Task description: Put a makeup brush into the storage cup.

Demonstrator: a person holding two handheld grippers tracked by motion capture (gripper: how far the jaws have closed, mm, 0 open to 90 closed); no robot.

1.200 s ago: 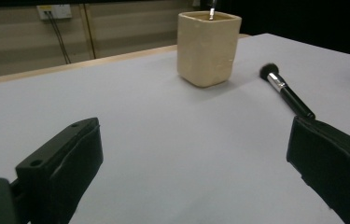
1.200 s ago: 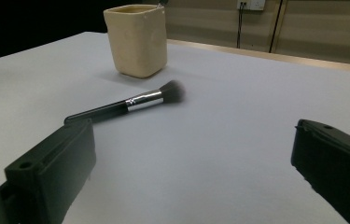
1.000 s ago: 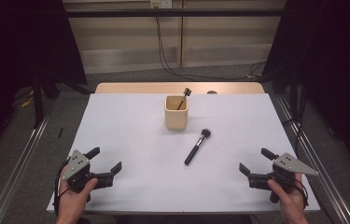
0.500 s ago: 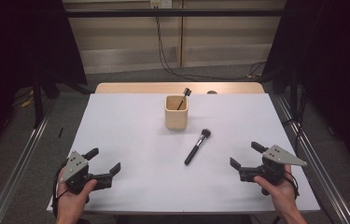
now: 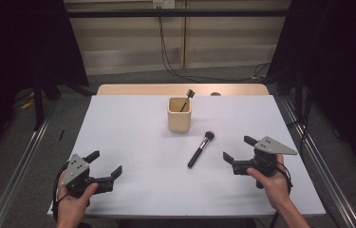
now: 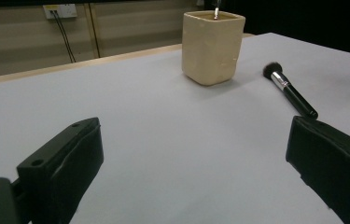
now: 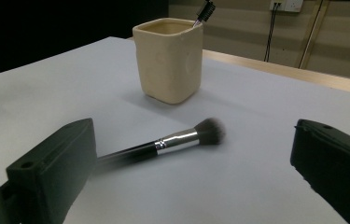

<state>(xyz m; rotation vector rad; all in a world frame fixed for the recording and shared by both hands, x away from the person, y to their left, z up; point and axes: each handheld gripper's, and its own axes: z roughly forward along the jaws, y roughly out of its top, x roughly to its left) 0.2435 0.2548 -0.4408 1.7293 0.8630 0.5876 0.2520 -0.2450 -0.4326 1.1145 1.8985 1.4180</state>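
A: Start with the surface (image 5: 133, 142). It's wide, white and smooth, so anything nudged on it will likely skate.

B: Agreed. Next, the right tool (image 5: 238, 154). Its jaws stand wide apart, holding nothing, low over the surface just right of the makeup brush (image 5: 201, 149). The left tool (image 5: 104, 166) also has its jaws spread and empty, near the front left corner, well apart from everything.

A: And the beige cup (image 5: 179, 114) sits toward the back middle, upright, with a small dark brush (image 5: 187, 99) leaning out of it.

B: That cup worries me. It looks light, and a sweep of the right tool toward it could tip it or knock the small brush out.

A: The makeup brush is the bigger risk, I think. It lies flat in front of the cup, bristles (image 7: 210, 129) pointing toward it, handle (image 7: 126, 154) toward the person. In the right gripper view the handle end runs behind the near jaw.

B: So one jaw could strike the round handle first and roll it away instead of closing around it.

A: Or the jaws could pinch the bristles and splay them. The thin handle lying flat also leaves little room underneath, so the jaws might scrape the surface.
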